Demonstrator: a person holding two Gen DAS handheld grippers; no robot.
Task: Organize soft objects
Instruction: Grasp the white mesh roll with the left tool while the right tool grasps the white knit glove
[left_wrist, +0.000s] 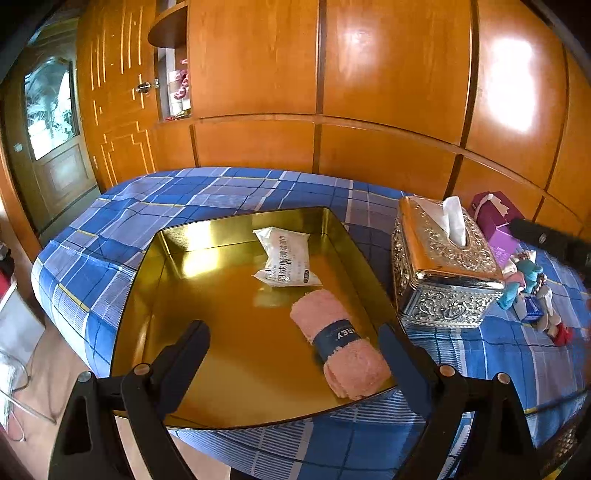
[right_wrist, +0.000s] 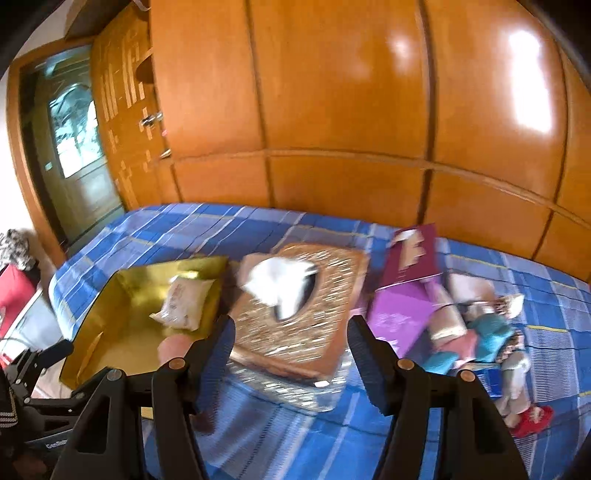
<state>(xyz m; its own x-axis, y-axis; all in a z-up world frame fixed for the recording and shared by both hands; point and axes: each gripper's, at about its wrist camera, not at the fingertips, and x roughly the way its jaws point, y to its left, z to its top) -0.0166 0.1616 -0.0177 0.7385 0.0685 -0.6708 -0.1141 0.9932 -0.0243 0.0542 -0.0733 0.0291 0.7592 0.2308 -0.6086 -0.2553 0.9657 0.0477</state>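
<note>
The task looks partly done, judging by what already lies in the gold tray (left_wrist: 177, 258): a white sealed packet (left_wrist: 286, 258) sits toward the tray's 12 o'clock end, and a rolled pink towel (left_wrist: 338, 354) with a dark band lies at about 4 o'clock, close to the right wall. The left gripper (left_wrist: 291, 336) hovers over the tray's near edge with its jaws spread wide and nothing between them; the towel lies just inside its right finger, apart from it. In the right wrist view, which is motion-blurred, the right gripper (right_wrist: 290, 332) is likewise spread open and empty, hanging above the ornate metal tissue box (right_wrist: 295, 325) that stands just beside the tray at its 3 o'clock side. What seems left is the heap at the tissue box's 3 o'clock: a purple box (right_wrist: 402, 306) and a tangle of small plush toys (right_wrist: 484, 339) in teal, pink and red, lying on the blue plaid bedsheet (right_wrist: 258, 435). Those toys are soft and probably belong in the tray, which has plenty of bare floor on its 9 o'clock half. Whether the tissue box or purple box should move, I cannot tell.
</note>
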